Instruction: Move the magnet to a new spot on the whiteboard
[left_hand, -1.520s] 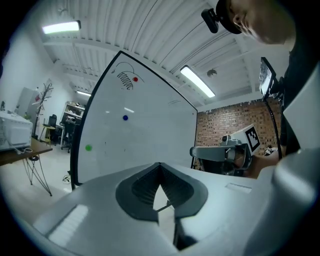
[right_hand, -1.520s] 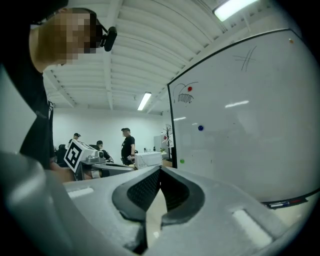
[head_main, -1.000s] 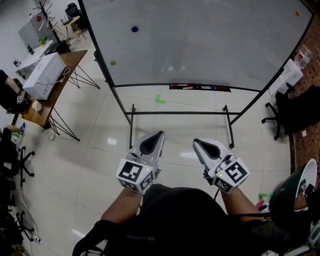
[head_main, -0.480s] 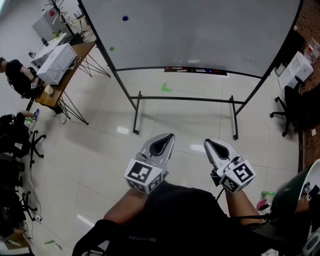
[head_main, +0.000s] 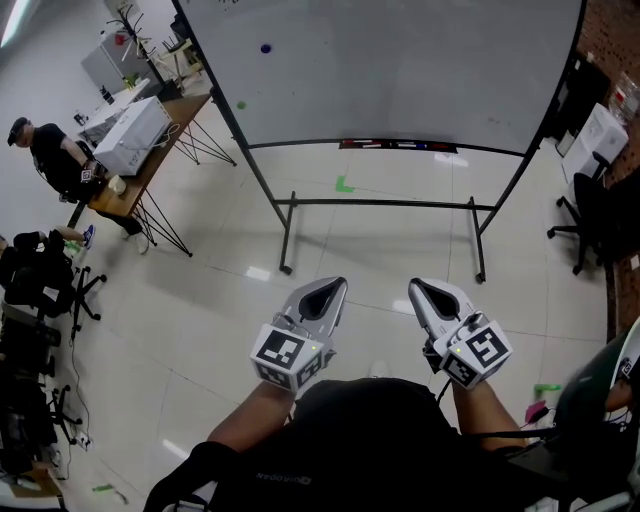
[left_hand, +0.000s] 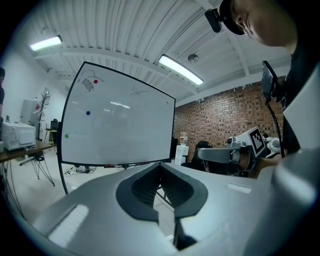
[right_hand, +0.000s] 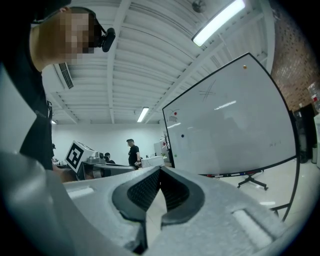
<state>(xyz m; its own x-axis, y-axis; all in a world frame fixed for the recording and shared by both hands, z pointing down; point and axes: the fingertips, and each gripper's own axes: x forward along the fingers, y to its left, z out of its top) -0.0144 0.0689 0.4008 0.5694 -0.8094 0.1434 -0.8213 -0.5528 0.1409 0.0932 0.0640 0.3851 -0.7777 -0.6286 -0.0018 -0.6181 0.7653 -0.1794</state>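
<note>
The whiteboard (head_main: 400, 70) stands on a black frame well ahead of me. A blue magnet (head_main: 265, 47) sits near its upper left, with a green magnet (head_main: 241, 104) below it. The left gripper view shows the blue magnet (left_hand: 88, 113), the green magnet (left_hand: 66, 135) and a red magnet (left_hand: 95, 81). My left gripper (head_main: 335, 283) and right gripper (head_main: 415, 285) are held side by side at waist height, far short of the board. Both are shut with nothing between the jaws, as the left gripper (left_hand: 160, 165) and right gripper (right_hand: 160, 169) show in their own views.
The board's stand feet (head_main: 285, 268) rest on the tiled floor between me and the board. A marker tray (head_main: 395, 145) runs under the board. A table with a white box (head_main: 130, 135) and a person (head_main: 60, 160) are at the left. Office chairs (head_main: 590, 215) stand at the right.
The head view has swung, so the board sits higher and more of the room at the left shows. Both grippers stay shut and side by side, a little lower in view.
</note>
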